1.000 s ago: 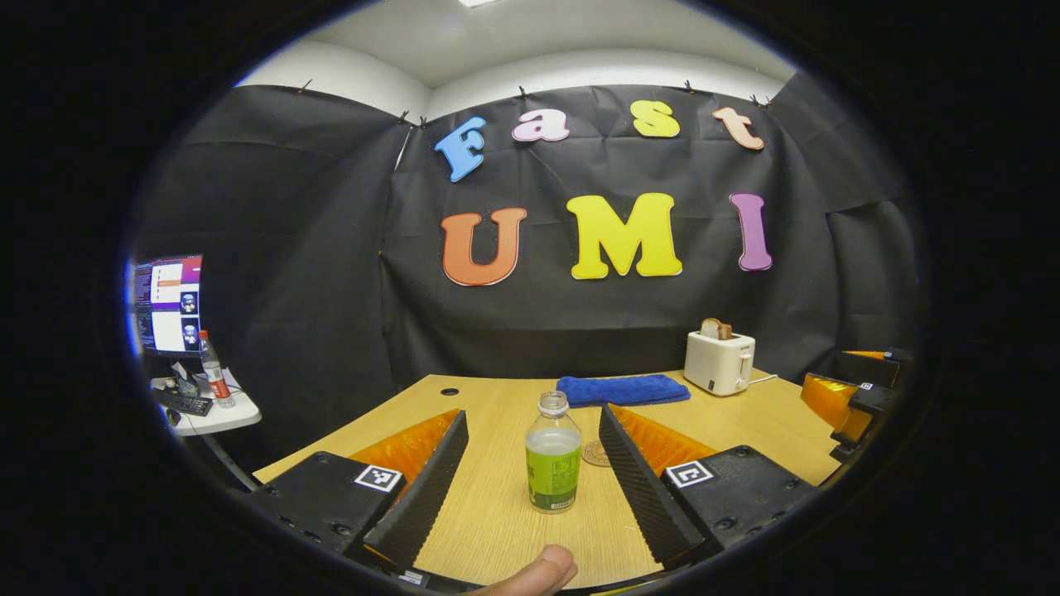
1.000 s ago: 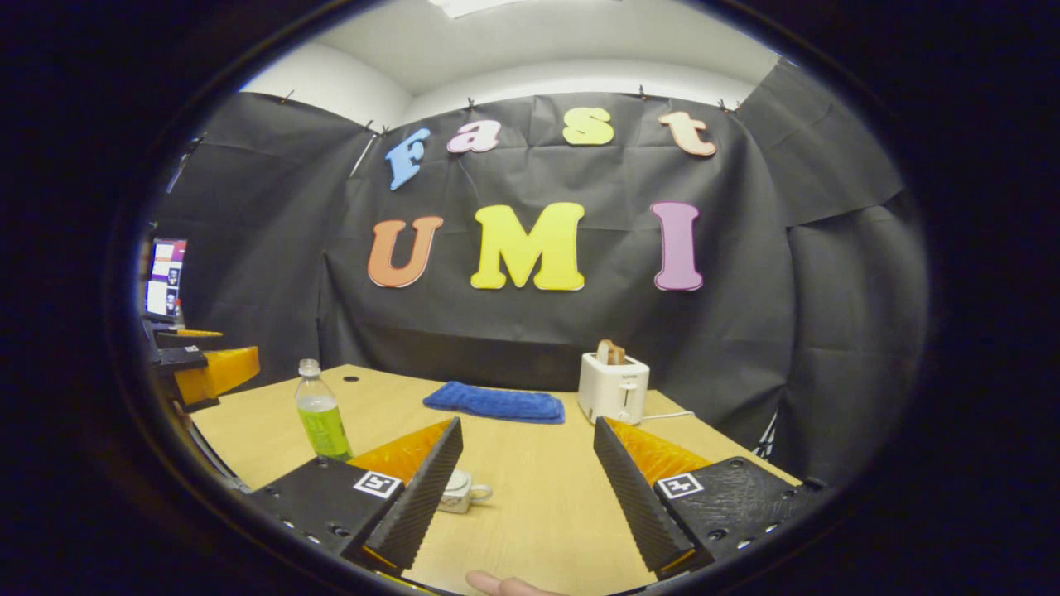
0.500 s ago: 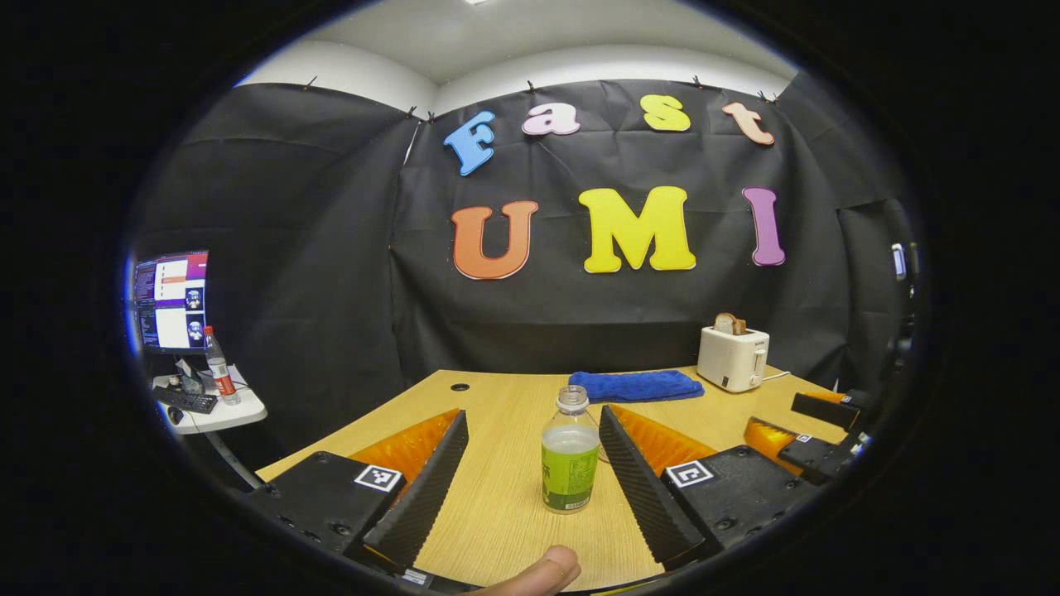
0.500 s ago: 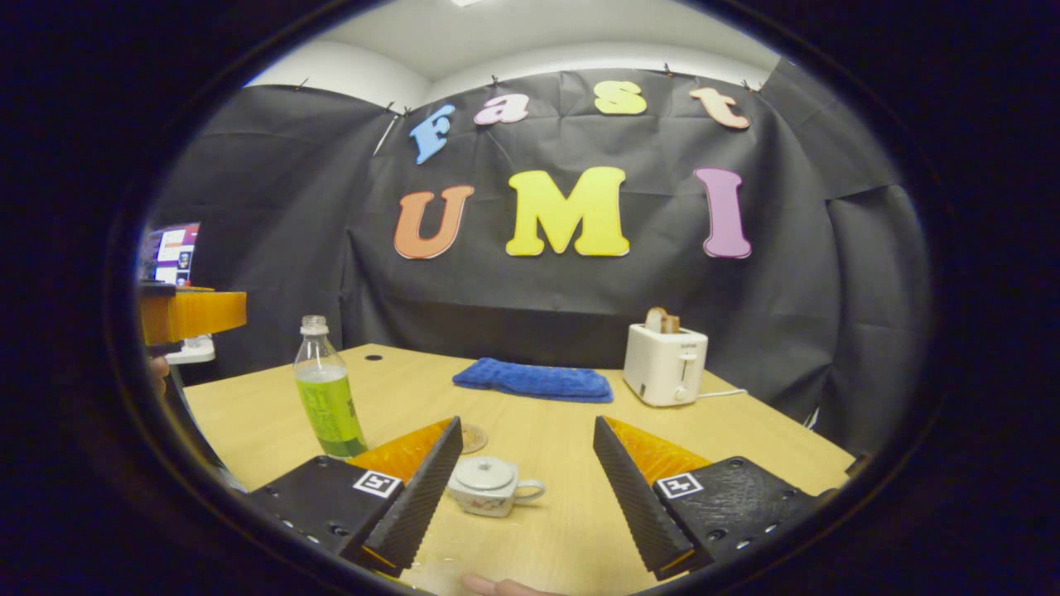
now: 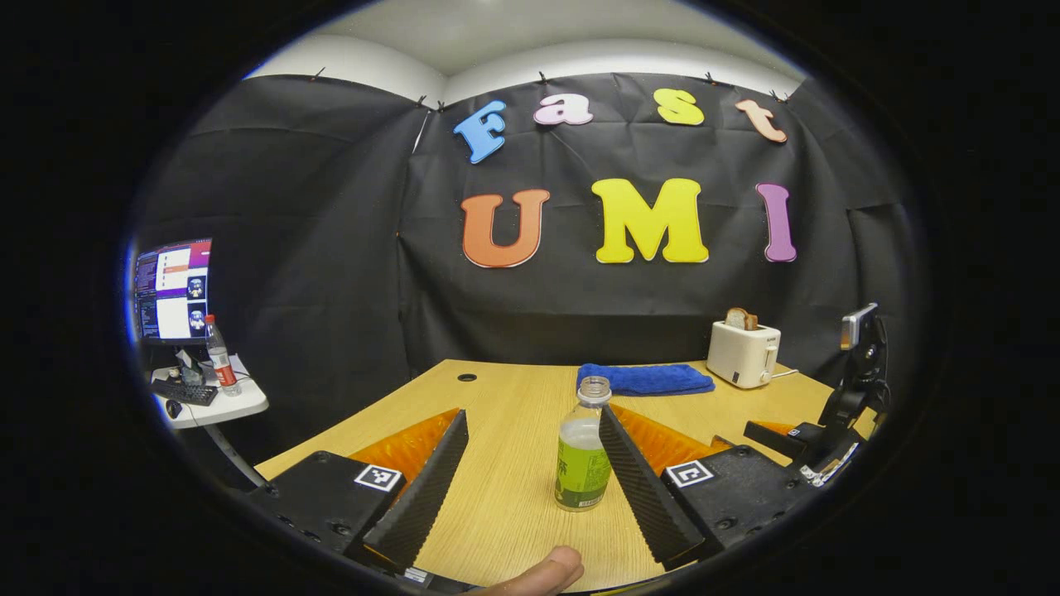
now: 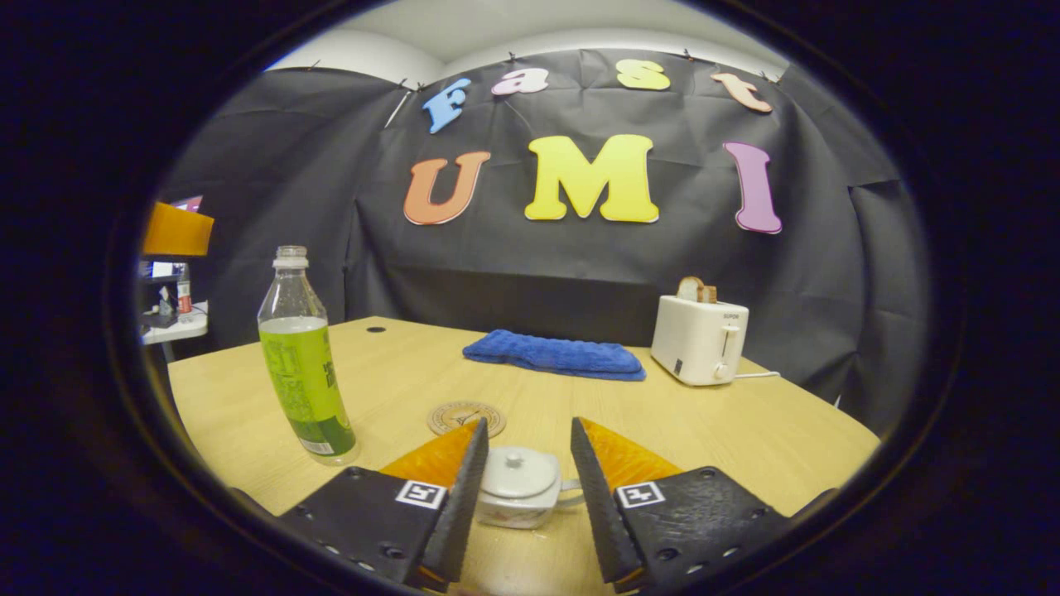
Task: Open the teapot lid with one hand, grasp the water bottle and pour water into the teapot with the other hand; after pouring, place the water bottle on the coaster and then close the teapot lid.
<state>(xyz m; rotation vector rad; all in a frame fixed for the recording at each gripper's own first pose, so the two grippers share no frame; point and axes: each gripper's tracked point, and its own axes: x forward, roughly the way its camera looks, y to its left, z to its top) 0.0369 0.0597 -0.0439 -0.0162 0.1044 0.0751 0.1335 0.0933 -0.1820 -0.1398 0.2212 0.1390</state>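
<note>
We see the bottle [image 5: 582, 458] upright (uncapped) between our released left tool [image 5: 530, 472]; right tool [image 6: 522, 488] brackets the teapot [image 6: 517, 488], ungripped.

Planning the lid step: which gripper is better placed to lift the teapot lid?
The right gripper: its fingers already flank the teapot lid, with the jaws narrowed around it. The left gripper is wide open beside the water bottle, better suited to grasping that.

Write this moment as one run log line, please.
left tongs: open, bottle between | right tongs: open around teapot | lid: on
</note>
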